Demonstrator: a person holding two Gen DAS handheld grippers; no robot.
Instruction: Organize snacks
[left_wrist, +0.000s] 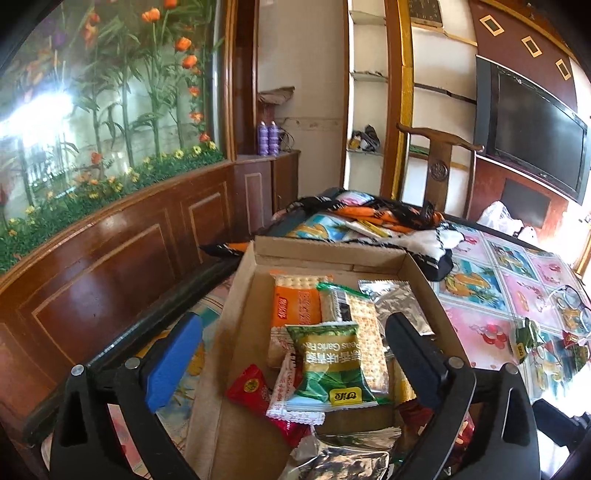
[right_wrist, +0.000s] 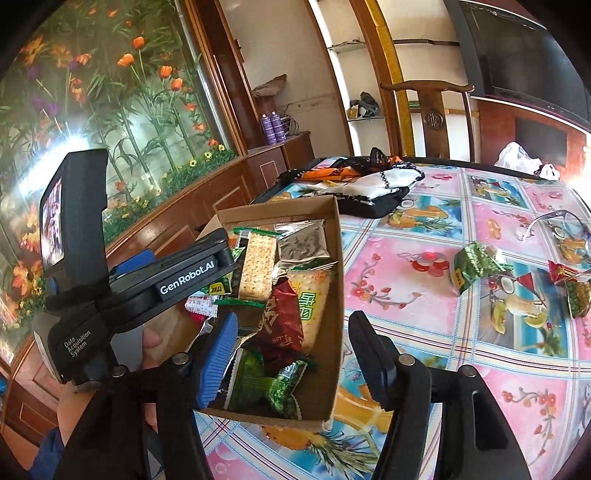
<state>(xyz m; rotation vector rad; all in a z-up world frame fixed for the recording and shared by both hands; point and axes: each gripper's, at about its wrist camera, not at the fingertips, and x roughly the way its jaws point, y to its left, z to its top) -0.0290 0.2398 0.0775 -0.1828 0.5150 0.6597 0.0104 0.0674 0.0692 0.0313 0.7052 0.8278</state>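
Tongs both gape unladen over snack box (right_wrist: 332, 306); left gripper (right_wrist: 221, 254) reads "GenRobot.AI".

A table (right_wrist: 424, 236) under a bright fruit-and-flower patterned cloth carries everything — a shallow cardboard box (right_wrist: 338, 295) left of centre, crumpled orange, black and white fabric (right_wrist: 369, 184) above it, and at right a green snack packet (right_wrist: 474, 264), a red packet (right_wrist: 561, 271) and glasses (right_wrist: 561, 227).

Beyond my claws I see a flowered tablecloth (right_wrist: 424, 236), glasses (right_wrist: 557, 225) lying on it, a wooden chair (left_wrist: 439, 166), a dark television (left_wrist: 535, 140) and two purple bottles (left_wrist: 268, 138).
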